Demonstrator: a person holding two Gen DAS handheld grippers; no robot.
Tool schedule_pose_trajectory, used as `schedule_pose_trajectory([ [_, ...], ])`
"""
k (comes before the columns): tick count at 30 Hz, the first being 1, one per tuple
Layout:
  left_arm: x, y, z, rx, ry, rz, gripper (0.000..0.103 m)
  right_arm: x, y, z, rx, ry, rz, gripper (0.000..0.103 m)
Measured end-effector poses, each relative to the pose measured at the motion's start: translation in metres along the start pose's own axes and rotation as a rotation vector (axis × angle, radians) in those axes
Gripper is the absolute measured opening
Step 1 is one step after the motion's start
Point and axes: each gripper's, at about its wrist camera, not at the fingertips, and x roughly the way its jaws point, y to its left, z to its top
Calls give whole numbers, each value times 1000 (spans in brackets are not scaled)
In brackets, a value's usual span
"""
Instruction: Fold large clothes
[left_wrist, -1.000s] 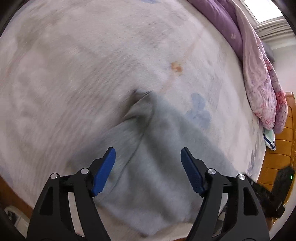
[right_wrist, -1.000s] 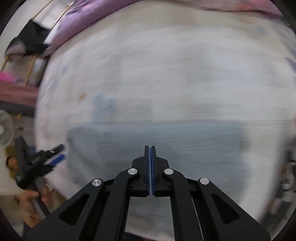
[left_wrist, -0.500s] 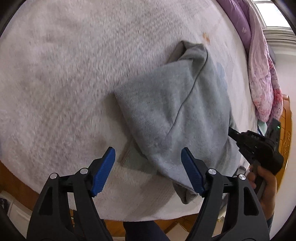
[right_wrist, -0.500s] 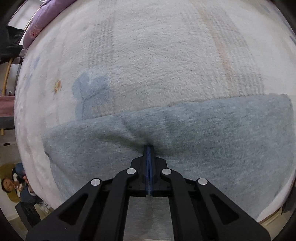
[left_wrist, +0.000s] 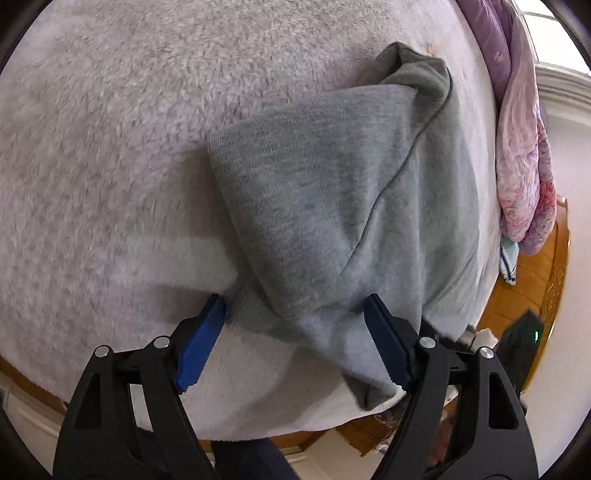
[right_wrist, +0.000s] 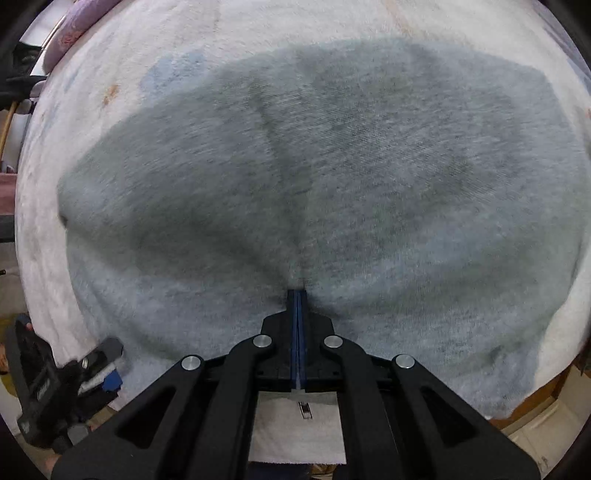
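Note:
A grey sweatshirt-like garment (left_wrist: 332, 203) lies folded on a white fluffy bedcover (left_wrist: 110, 147), with one fold line running across it. My left gripper (left_wrist: 293, 299) hovers over the garment's near corner by the bed edge. Its jaws are opening; the cloth lies between the blue pads (left_wrist: 201, 343) without being pressed. In the right wrist view the garment (right_wrist: 332, 166) fills most of the picture. My right gripper (right_wrist: 297, 292) is shut on a pinch of its fabric, and a crease runs away from the tips. The left gripper's body (right_wrist: 74, 376) shows at lower left.
A pink and purple quilt (left_wrist: 517, 147) is heaped along the bed's far right side. The wooden bed frame (left_wrist: 535, 295) and a blue-and-white cloth (left_wrist: 508, 262) lie beyond it. The bedcover's near edge (left_wrist: 258, 424) drops off just below my left fingers.
The left gripper has sunk toward the garment's near corner, which now lies between its fingers. The right gripper, still shut, has moved across the garment, which now fills its view.

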Motion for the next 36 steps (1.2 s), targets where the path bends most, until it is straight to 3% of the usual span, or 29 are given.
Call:
schedule_pose_trajectory([
  [2,-2,3,0,-7,-3,-10,77,2,-8,-14,39,46,34,0],
  [4,-3,3,-2,16,-7,-5,75,8,-16,-26,39,18,61,0],
  [6,-6,6,-3,30,-12,17,61,15,-23,-25,50,4,81,0],
  [8,-8,7,-5,26,-8,7,28,13,-35,-23,57,8,89,0],
  [9,-12,6,-6,16,-7,-23,25,13,-32,-24,34,5,82,0],
  [13,-26,-1,-6,46,-28,-23,10,-8,-24,-35,-70,-73,47,3],
  [15,-35,-8,-6,61,-41,-40,10,-21,-13,-48,-116,-121,45,8],
  [18,-46,-16,-5,77,-34,-86,9,-49,8,-67,-244,-218,100,21],
  [20,-54,-21,-4,89,-30,-116,9,-64,24,-83,-327,-268,149,48],
  [23,-60,-27,-5,100,-26,-125,9,-76,57,-105,-459,-332,221,62],
  [26,-59,-28,-2,51,-10,-195,9,-59,86,-112,-586,-341,183,63],
  [31,-61,-34,-2,67,0,-174,9,-11,114,-104,-704,-395,44,63],
  [33,-64,-37,0,80,-1,-165,9,-1,120,-97,-707,-419,36,63],
  [34,-64,-41,-1,91,-1,-161,9,2,115,-95,-701,-427,29,52],
  [35,-65,-45,-1,105,-1,-150,9,6,116,-89,-691,-423,31,35],
  [36,-65,-51,-2,115,-1,-149,10,7,113,-80,-670,-406,46,28],
])
